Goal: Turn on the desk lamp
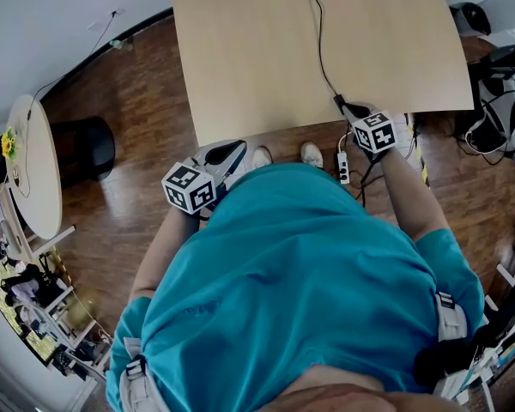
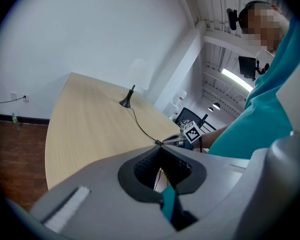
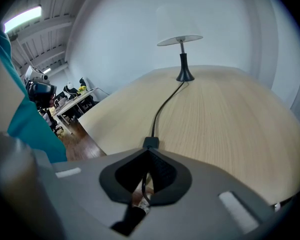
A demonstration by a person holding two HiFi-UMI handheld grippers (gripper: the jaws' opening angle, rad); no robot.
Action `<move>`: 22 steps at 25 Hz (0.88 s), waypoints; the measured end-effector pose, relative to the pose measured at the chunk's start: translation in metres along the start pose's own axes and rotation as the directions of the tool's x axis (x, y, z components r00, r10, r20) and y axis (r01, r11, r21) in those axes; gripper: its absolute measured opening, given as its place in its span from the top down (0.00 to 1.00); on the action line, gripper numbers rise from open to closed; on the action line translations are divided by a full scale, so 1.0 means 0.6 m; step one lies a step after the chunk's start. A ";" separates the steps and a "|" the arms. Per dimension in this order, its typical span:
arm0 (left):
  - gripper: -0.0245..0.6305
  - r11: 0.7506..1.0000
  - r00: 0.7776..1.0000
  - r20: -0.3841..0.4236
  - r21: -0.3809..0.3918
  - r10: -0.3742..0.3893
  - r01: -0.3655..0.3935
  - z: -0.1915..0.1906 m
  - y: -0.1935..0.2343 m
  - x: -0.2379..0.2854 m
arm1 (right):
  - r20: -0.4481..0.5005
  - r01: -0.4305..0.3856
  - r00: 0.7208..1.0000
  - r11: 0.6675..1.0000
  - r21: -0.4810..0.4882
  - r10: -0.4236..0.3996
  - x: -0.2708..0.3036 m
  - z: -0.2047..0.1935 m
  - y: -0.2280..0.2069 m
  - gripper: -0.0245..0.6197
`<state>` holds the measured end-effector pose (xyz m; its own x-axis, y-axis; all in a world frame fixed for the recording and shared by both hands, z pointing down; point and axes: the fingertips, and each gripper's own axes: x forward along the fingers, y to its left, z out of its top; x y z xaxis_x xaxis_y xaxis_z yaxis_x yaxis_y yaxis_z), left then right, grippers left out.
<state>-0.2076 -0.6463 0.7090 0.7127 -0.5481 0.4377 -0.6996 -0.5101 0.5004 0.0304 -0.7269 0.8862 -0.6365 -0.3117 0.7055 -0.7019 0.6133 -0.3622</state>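
The right gripper (image 3: pixel 149 151) is pinching the cord switch (image 3: pixel 150 143) to click on the lamp (image 3: pixel 182 59) standing at twelve o'clock. The left gripper (image 2: pixel 161 146) is hanging closed, empty.

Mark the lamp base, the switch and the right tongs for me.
lamp base (image 3: pixel 185 76): right gripper view, on its black foot.
switch (image 3: pixel 150 142): right gripper view, on its black body.
right tongs (image 3: pixel 148 149): right gripper view, at the tips, shut on the cord (image 3: pixel 162 106).

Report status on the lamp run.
Left gripper shut, empty, off the desk edge. Right gripper shut on inline switch of lamp cord. Desk lamp upright, far end. Nothing in the way.
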 end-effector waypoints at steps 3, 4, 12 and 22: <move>0.96 1.000 1.000 0.002 0.000 0.001 -0.001 0.001 -0.002 -0.001 | -0.013 0.001 1.000 1.000 -0.024 -0.001 0.000 -0.002 0.003 0.96; 0.96 1.000 1.000 0.003 0.000 0.001 -0.001 0.001 -0.002 -0.002 | -0.018 0.003 1.000 0.999 -0.034 -0.003 0.000 -0.002 0.005 0.96; 0.96 1.000 1.000 0.006 -0.005 -0.001 0.001 0.001 0.000 -0.004 | -0.033 0.011 0.999 0.998 -0.056 -0.013 0.002 -0.002 0.012 0.96; 0.96 1.000 1.000 0.005 -0.011 -0.002 0.002 0.003 0.006 0.006 | -0.060 0.041 0.997 0.997 -0.064 -0.045 0.005 -0.006 0.007 0.96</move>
<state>-0.2079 -0.6515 0.7112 0.7138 -0.5505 0.4329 -0.6976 -0.5039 0.5094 0.0266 -0.7228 0.8891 -0.5840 -0.2952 0.7562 -0.7056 0.6452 -0.2930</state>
